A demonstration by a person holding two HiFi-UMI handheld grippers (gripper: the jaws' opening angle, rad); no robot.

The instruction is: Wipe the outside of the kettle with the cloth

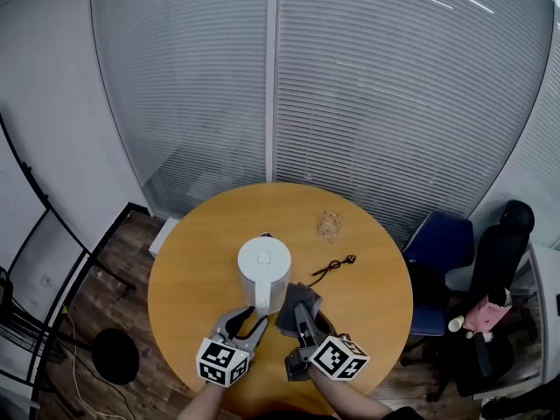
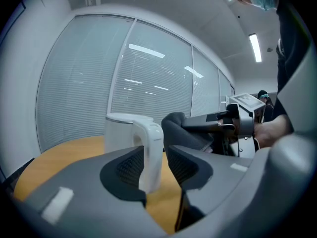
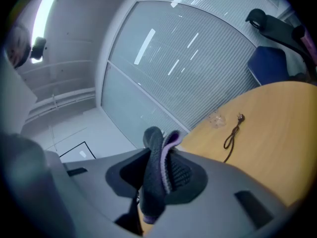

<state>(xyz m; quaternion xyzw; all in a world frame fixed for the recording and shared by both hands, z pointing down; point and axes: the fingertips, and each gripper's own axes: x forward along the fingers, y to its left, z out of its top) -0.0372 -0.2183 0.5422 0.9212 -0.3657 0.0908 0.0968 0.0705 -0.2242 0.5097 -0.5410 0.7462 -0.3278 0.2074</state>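
Kettle (image 1: 264,265) stands near the middle of the round table (image 1: 192,269). In the head view the left gripper (image 1: 249,322) pinches its handle (image 1: 261,299) on the near side, and the right gripper (image 1: 302,315), just right of the kettle, is clamped on the cloth (image 1: 293,297). In the left gripper view the handle sits narrowly between the pads, so a hard wipe could twist the kettle loose or tip it. In the right gripper view the cloth is bunched thick and might drag out of the jaws. A cord (image 3: 232,135) and a small clear thing (image 3: 216,119) lie beyond the kettle on smooth wood. Ribbed glass walls and chairs (image 1: 446,252) stand behind.
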